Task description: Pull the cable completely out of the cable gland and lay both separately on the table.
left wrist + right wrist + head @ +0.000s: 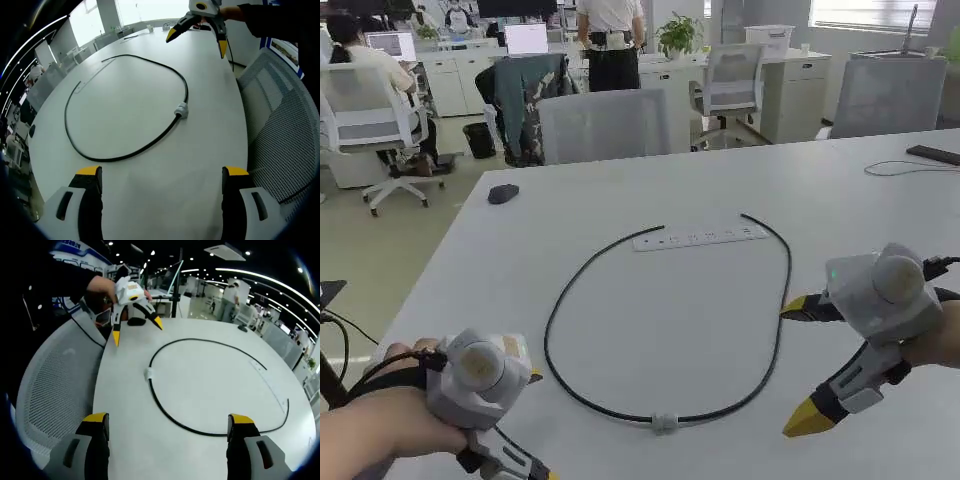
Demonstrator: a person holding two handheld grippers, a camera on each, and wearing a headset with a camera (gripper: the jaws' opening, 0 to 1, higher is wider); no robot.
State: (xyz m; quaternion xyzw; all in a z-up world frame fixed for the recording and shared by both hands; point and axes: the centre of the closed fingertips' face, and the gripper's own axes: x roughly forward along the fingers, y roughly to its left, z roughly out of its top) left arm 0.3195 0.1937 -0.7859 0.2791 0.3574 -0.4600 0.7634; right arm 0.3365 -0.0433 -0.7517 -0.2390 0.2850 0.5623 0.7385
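Approach step, nothing grasped yet. Our left claw (541, 426) and right claw (789, 370) both spread wide, empty, over desk (700, 180). Black cable (548, 330) lies in loop; cable gland (664, 421) threaded on it at loop's 6 o'clock, between our claws. Next, we judge: one claw pinches gland, other clamps cable just beside, pull apart.

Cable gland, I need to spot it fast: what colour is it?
Light grey cable gland on the black cable, clearest in the left gripper view.
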